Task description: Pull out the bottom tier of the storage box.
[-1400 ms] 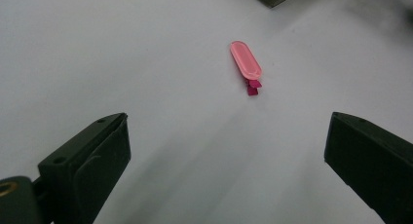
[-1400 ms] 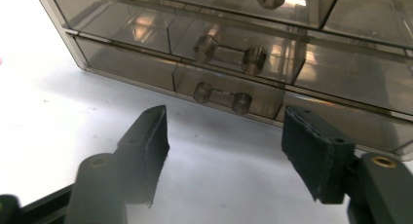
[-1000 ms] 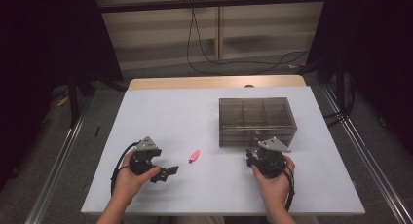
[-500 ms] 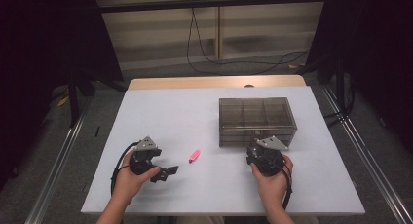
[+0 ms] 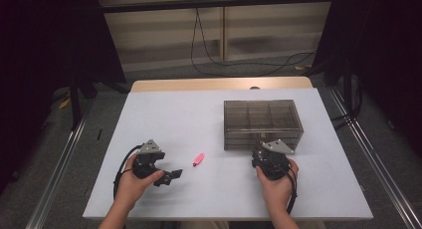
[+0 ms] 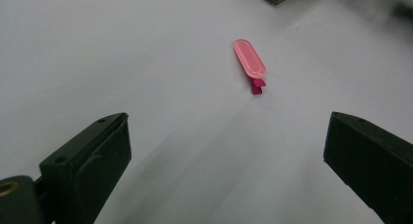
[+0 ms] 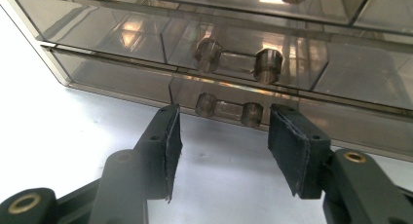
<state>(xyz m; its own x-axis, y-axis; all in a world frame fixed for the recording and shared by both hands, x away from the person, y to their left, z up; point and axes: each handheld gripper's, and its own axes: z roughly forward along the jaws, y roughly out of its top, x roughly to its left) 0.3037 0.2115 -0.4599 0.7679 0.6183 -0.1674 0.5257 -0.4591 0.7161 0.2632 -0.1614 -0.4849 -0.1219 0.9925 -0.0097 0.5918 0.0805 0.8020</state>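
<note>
Now you are lining up on two things at once: a small pink clip and a drawer handle.

Lying flat on the white table (image 5: 164, 114), the pink clip (image 6: 250, 63) is pointing its rounded end away from your left gripper (image 6: 226, 160) and its darker magenta tail back toward it, long axis running nearly straight ahead; it is probably light, stiff and a bit slick, so pinch across its narrow sides near the middle (jaws are standing wide, nothing between them). Your right gripper (image 7: 221, 136) is facing the smoky drawer box (image 5: 262, 123), jaws partly apart either side of the lower handle (image 7: 229, 109), not yet gripping.
</note>
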